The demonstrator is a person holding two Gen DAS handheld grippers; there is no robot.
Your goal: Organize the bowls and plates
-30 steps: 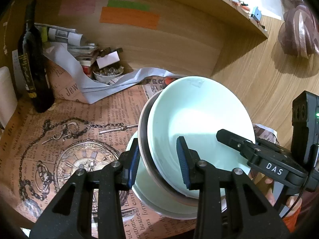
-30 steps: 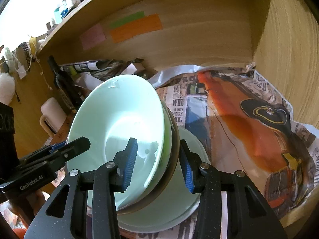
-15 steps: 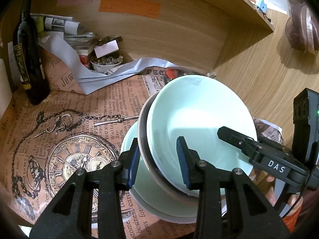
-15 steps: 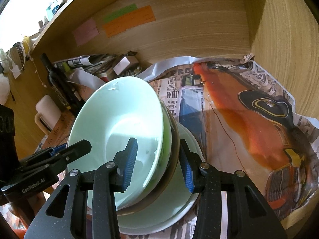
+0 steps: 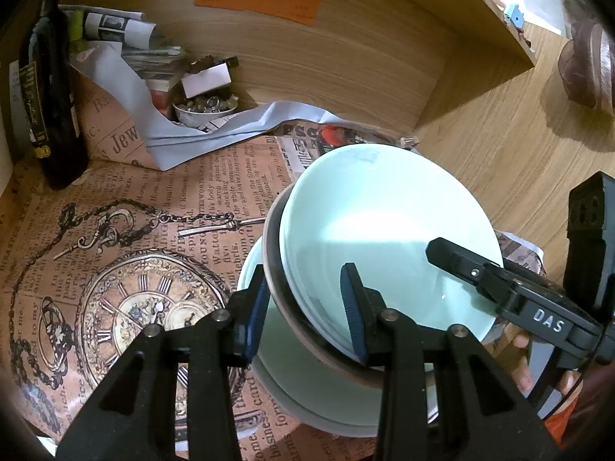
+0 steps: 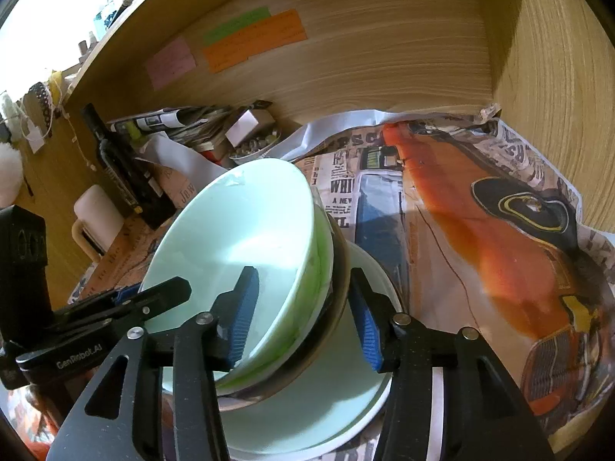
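**Bowl stack coming down onto the plate**

Wooden alcove walls framed a table (image 5: pixel 127 199) papered with old newsprint, a dark bottle (image 5: pixel 50 115) standing off in the left corner. Centre stage: the nested bowls (image 5: pixel 384 230), tilted, their low edge over the pale plate (image 6: pixel 326 415) lying flat on the paper. The left gripper (image 5: pixel 303 311) was clamped across the stack's rim, one pad outside the brown bowl, one inside the mint one. The right gripper (image 6: pixel 303 315) straddled the opposite rim, but its jaws were opening, and its outer pad already stood clear of the brown wall.

My read: this was the set-down. To do it well, the left side should lower its edge until the brown base sits flat and centred on the plate, letting go only once nothing rocks.

The count: three bowls nested, as far as I could tell – mint on top, a green rim beneath it, brown outermost. One plate showed for certain, possibly a second rim under it. Two grippers.
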